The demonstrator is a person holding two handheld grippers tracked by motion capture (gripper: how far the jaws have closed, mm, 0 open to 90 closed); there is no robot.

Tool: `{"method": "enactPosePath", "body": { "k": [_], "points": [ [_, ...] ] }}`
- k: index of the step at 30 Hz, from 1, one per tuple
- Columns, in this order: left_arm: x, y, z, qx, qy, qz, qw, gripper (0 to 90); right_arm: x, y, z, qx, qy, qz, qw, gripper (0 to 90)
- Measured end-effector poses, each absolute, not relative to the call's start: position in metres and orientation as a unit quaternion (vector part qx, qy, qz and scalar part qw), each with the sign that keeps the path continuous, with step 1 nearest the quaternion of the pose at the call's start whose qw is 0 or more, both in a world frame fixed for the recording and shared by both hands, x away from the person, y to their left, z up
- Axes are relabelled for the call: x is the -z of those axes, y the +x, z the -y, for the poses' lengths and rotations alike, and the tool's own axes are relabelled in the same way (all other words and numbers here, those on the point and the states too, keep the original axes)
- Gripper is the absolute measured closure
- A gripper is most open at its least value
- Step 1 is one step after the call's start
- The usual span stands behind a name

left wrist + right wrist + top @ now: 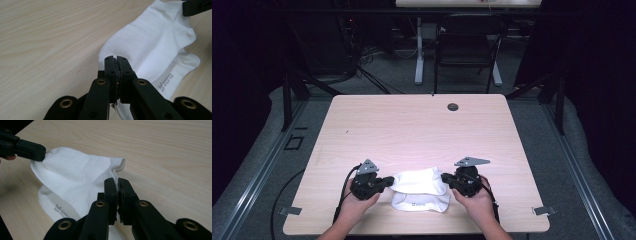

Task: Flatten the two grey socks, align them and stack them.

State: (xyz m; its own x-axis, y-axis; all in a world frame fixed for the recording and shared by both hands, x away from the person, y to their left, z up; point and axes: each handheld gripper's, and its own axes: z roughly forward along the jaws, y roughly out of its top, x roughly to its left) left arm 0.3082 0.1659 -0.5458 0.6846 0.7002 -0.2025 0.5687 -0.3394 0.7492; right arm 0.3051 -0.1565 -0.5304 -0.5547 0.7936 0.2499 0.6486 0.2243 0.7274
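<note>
Socks are the matter in hand: a white sock (419, 181) is being held up between the two grippers in the lower middle of the high view, draped over a second white sock (421, 202) that is lying flat on the table (412, 125) just beneath it.

Starting with the largest thing, the table is offering plenty of bare pale wood across the upper half of the high view, with only a small dark grommet (453, 107) sitting near the far edge. The near edge is running close below the hands, so any pulling toward the bottom of the frame is likely risking a sock slipping off.

The held sock is sagging and folding between its two ends, which suggests thin, light, soft knit with no stiffness; it is probably stretching rather than sliding. Corners and the ribbed cuff look like the surest places to pinch.

The left gripper (388, 181) is sitting at lower left of the high view, its jaws clenched on one end of the upper sock (150, 40); in the left gripper view the fabric is showing pinched between the pads. The right gripper (446, 178), at lower right, is clamping the opposite end (75, 175) with its jaws pressed together on the cloth.

The lower sock's printed lettering (165, 81) is facing up.
</note>
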Motion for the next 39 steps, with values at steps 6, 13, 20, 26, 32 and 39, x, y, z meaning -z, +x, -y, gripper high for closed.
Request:
{"method": "enactPosePath", "body": {
  "k": [6, 13, 20, 26, 32, 39],
  "points": [
    [0.545, 0.298, -0.165, -0.072, 0.816, -0.389, 0.422, 88.0, 0.531, 0.293, 0.161, -0.415, 0.461, -0.780, 0.083, 86.4],
    [0.546, 0.288, -0.162, -0.069, 0.821, -0.384, 0.418, 88.0, 0.533, 0.284, 0.161, -0.409, 0.458, -0.785, 0.081, 86.4],
    [0.553, 0.283, -0.160, -0.063, 0.822, -0.386, 0.413, 88.0, 0.536, 0.279, 0.162, -0.405, 0.456, -0.788, 0.079, 86.3],
    [0.560, 0.279, -0.154, -0.061, 0.828, -0.384, 0.403, 88.0, 0.542, 0.279, 0.162, -0.397, 0.460, -0.791, 0.076, 86.4],
    [0.562, 0.277, -0.153, -0.063, 0.832, -0.380, 0.399, 87.9, 0.547, 0.280, 0.163, -0.394, 0.463, -0.791, 0.071, 86.3],
    [0.564, 0.275, -0.154, -0.066, 0.832, -0.382, 0.396, 87.9, 0.549, 0.279, 0.163, -0.392, 0.461, -0.793, 0.067, 86.3]
  ]
}}
